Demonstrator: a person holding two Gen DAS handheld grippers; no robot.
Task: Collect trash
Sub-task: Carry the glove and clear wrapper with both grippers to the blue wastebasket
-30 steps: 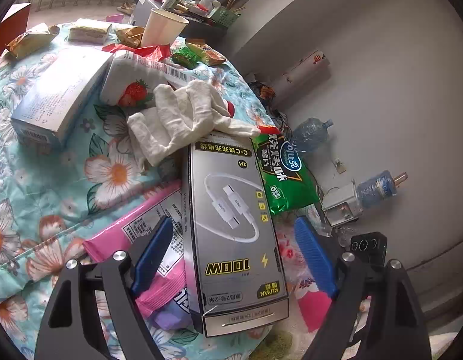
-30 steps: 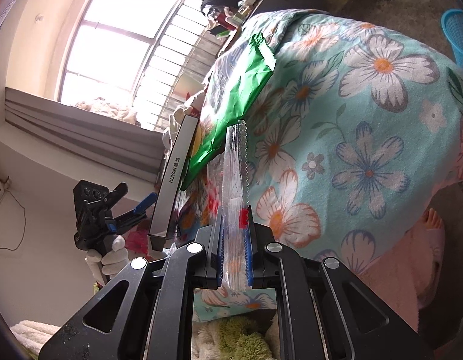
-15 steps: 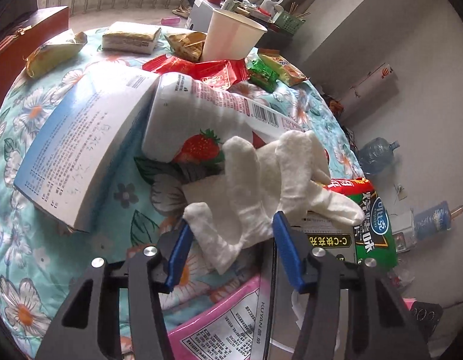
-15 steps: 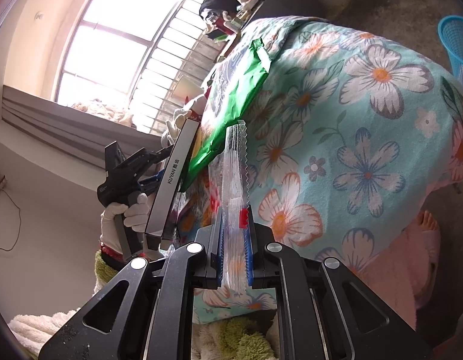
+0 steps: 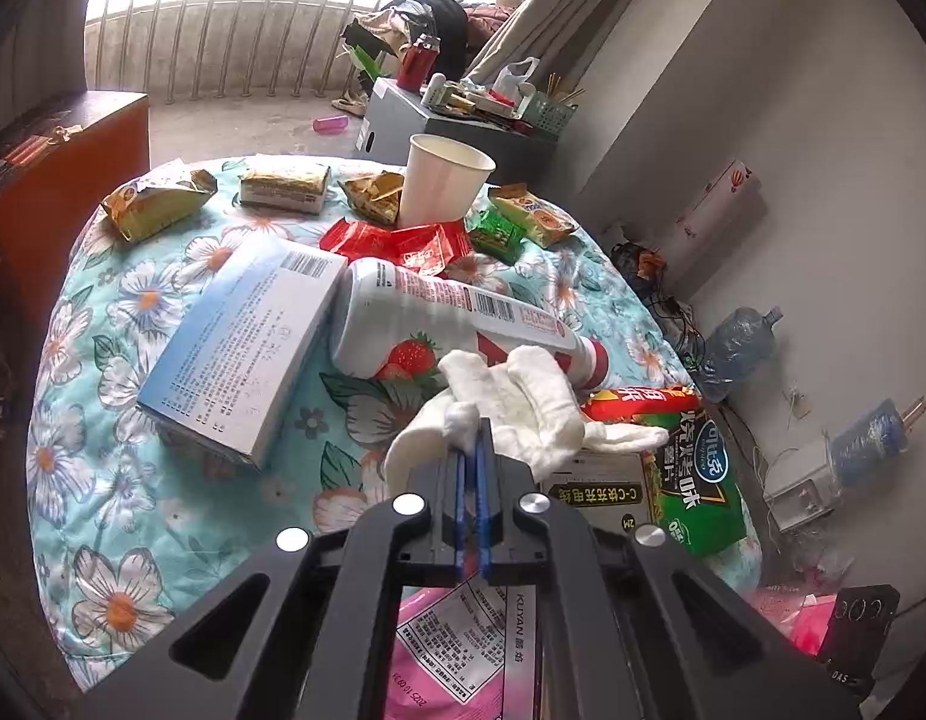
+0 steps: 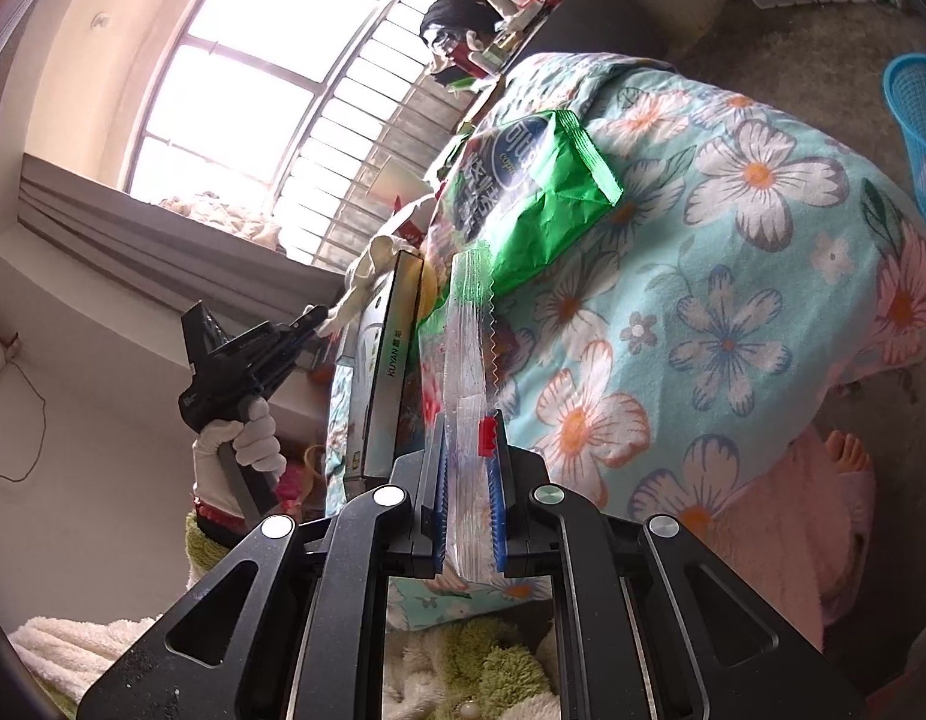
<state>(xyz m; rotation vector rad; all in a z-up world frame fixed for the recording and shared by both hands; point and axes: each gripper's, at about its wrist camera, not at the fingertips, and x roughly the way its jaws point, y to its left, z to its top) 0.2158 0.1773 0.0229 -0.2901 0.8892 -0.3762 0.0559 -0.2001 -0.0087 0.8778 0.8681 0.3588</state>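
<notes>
On the floral-covered table lies a crumpled white glove, resting against a strawberry milk bottle and a grey cable box. My left gripper is shut on the near edge of the glove. In the right wrist view the same left gripper shows, held by a white-gloved hand, with its tip at the glove beside the grey cable box. My right gripper is shut on a clear plastic bag with a serrated edge, held upright.
A green chip bag and a pink packet lie beside the cable box. Further back are a blue-white carton, red wrappers, a paper cup and several snack packs. A blue basket stands on the floor.
My left gripper went from open over the cable box forward to the white glove and closed on it. My right gripper kept its hold on the clear bag and rose a little.
</notes>
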